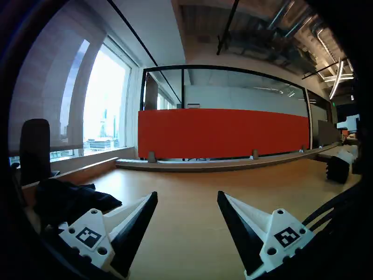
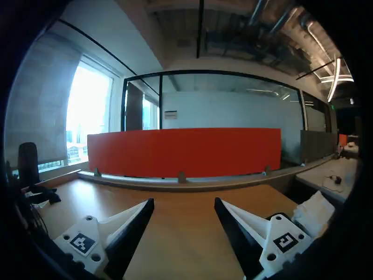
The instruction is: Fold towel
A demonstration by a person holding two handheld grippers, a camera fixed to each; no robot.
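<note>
Towel (image 1: pixel 70 200), taken to be the dark cloth in the left gripper view, lies bunched on the wooden table (image 1: pixel 186 242) at the near left. It sits just beside the left gripper (image 1: pixel 186 193), whose 2 fingers stand spread with only bare wood between them. The heap runs roughly across the picture, but its true long axis is hard to read, and 1 finger cuts off its lower edge. A red divider (image 1: pixel 224 133) closes the table's far side. In the right gripper view the towel (image 2: pixel 42 193) is a small dark lump at the far left, partly cut off. The right gripper (image 2: pixel 184 200) is likewise spread over bare table, well apart from the towel. A white crumpled thing (image 2: pixel 317 212) at the right is too unclear to name.
</note>
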